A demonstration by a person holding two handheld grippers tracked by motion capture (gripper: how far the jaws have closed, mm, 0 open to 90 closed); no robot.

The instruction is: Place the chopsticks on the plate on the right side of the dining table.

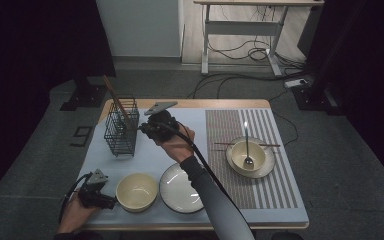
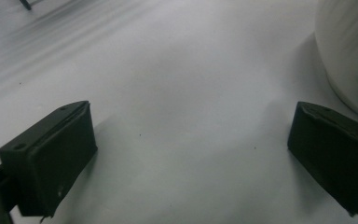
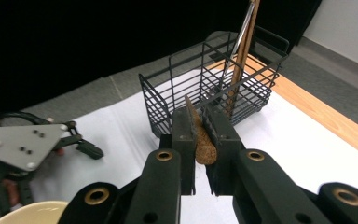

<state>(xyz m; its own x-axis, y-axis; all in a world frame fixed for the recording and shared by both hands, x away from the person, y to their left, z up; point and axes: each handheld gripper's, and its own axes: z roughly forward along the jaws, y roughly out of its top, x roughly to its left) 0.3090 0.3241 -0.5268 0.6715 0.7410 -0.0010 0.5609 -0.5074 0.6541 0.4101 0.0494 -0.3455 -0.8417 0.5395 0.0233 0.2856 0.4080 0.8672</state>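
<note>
My right gripper (image 1: 144,128) (image 3: 196,119) is shut on a flat brown wooden utensil piece (image 3: 201,142), held just in front of a black wire basket (image 1: 121,131) (image 3: 214,88). A wooden stick (image 1: 114,96) (image 3: 243,51) and a thin metal handle stand upright in the basket. At the table's near left corner, my left gripper (image 1: 111,201) (image 2: 191,135) rests low over the white mat, open with nothing between its jaws. A cream bowl (image 1: 137,191) (image 2: 349,51) sits right beside it.
A white plate (image 1: 180,189) lies right of the cream bowl. On the striped placemat (image 1: 275,185) a bowl (image 1: 240,155) on a plate holds a metal spoon (image 1: 247,147), with chopsticks (image 1: 270,145) across. The wooden table edge (image 1: 205,103) runs behind the basket.
</note>
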